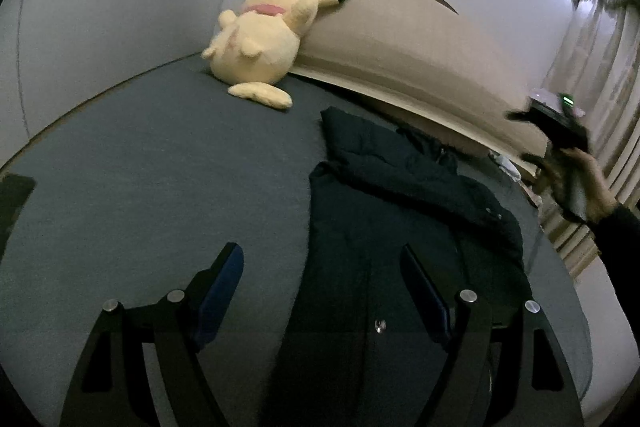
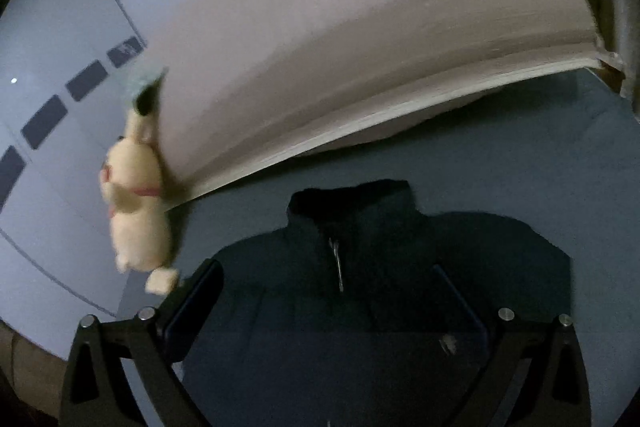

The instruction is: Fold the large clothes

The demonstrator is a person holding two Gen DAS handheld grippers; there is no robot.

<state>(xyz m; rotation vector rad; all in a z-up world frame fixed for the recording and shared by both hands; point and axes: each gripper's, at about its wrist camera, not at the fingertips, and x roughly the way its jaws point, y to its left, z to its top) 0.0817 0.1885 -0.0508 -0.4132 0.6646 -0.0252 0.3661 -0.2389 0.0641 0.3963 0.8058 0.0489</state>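
Observation:
A dark puffy jacket (image 1: 404, 211) lies flat on the grey-blue bed (image 1: 140, 167), its collar toward the headboard. In the right wrist view the jacket (image 2: 380, 267) shows its collar and zipper (image 2: 338, 263). My left gripper (image 1: 322, 259) hovers above the jacket's lower part, jaws open, nothing between them. My right gripper (image 2: 326, 279) hangs above the chest of the jacket, jaws wide open and holding nothing. In the left wrist view the right gripper's body (image 1: 560, 123) shows blurred at the far right, in a person's hand (image 1: 588, 187).
A yellow plush toy (image 1: 260, 39) leans against the beige padded headboard (image 1: 400, 39) at the bed's far corner. Pale wall lies to the left, curtains (image 1: 600, 67) to the right. A dark flat object (image 1: 14, 191) sits at the left edge of the bed.

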